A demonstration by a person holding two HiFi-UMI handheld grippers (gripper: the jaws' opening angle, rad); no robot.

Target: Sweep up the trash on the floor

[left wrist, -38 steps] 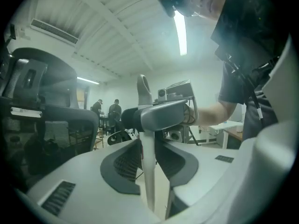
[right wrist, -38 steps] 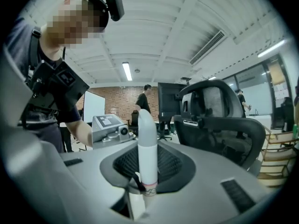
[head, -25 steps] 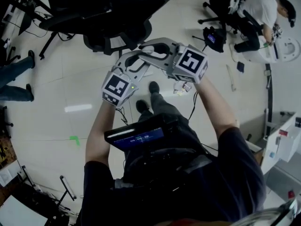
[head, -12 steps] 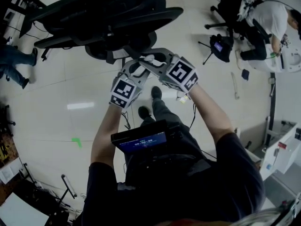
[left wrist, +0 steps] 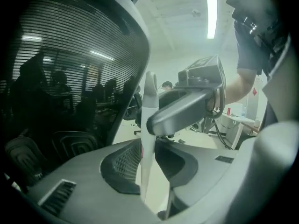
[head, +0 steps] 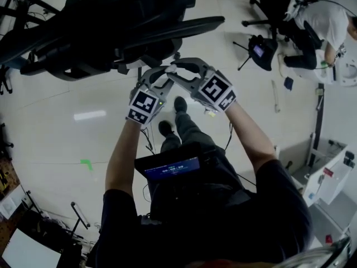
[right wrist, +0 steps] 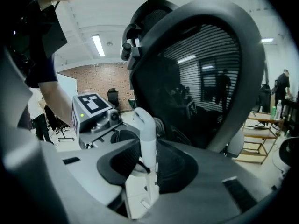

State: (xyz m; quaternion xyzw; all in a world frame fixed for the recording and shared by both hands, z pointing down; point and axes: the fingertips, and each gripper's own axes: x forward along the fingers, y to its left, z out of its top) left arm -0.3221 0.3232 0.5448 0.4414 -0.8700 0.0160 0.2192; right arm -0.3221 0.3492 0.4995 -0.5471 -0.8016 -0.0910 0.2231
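Sweeping not yet begun: slim white handle (left wrist: 148, 125) is clamped by left tongs (left wrist: 149, 164), hooked white handle (right wrist: 147, 139) stands loose between just-opened right tongs (right wrist: 148, 164) (regrip judged needed next), pale scrap (head: 211, 114) is seen on floor (head: 83, 94) beside shoe (head: 181, 104).

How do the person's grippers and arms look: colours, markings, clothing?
Both the left gripper and right gripper are grey, with curved jaws and dark pads. Each carries a white cube with black square markers; black cables hang below. The sleeves are short and dark. The right jaws have just been opening around a white handle.
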